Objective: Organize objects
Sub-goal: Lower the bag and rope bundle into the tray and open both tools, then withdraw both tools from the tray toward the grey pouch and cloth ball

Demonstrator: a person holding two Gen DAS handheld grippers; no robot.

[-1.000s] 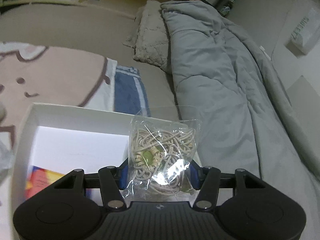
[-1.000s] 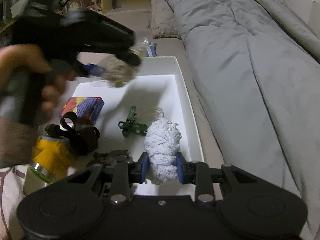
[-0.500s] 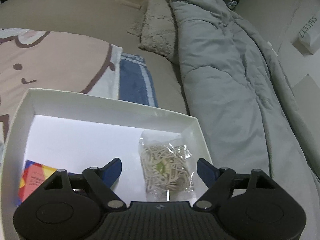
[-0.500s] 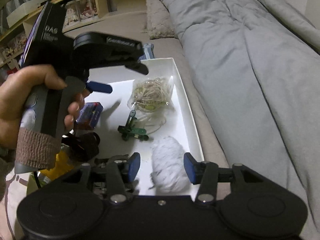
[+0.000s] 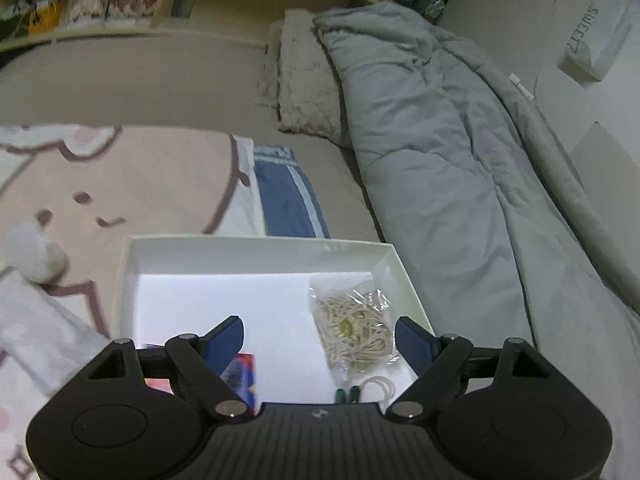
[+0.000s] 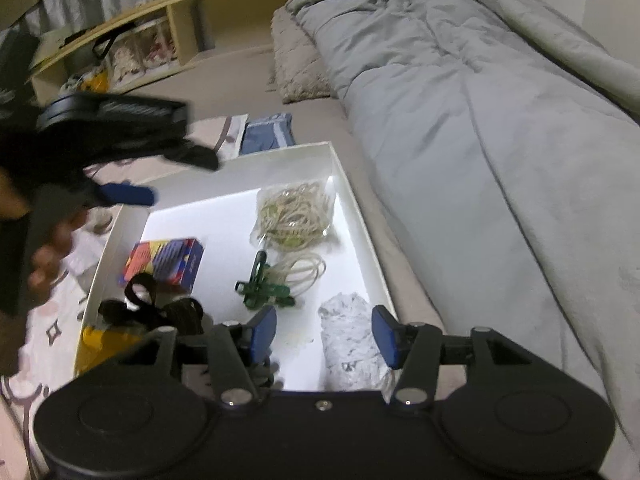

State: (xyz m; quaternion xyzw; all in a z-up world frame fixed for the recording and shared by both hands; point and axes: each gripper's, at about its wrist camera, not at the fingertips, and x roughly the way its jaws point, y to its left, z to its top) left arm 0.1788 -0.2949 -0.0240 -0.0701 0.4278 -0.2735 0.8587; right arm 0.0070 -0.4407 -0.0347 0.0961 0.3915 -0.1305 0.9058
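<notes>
White shallow cardboard box (image 6: 352, 200) is sitting on the bed beside a grey quilted duvet (image 6: 480, 120). Going left to right inside it: a yellow tape roll (image 6: 96, 340) and black strap (image 6: 160, 312) are lying at the left wall, then a red-and-blue small carton (image 6: 168, 260), a green plastic clip (image 6: 264, 288), a clear bag of beige string (image 6: 296, 216) and a white fluffy yarn ball (image 6: 348, 336). The left gripper (image 5: 320, 338) is hanging above the box, fingers spread wide and holding nothing. The right gripper (image 6: 324, 336) is opening, its blue pads (image 6: 386, 336) flanking the yarn without pressing it.
</notes>
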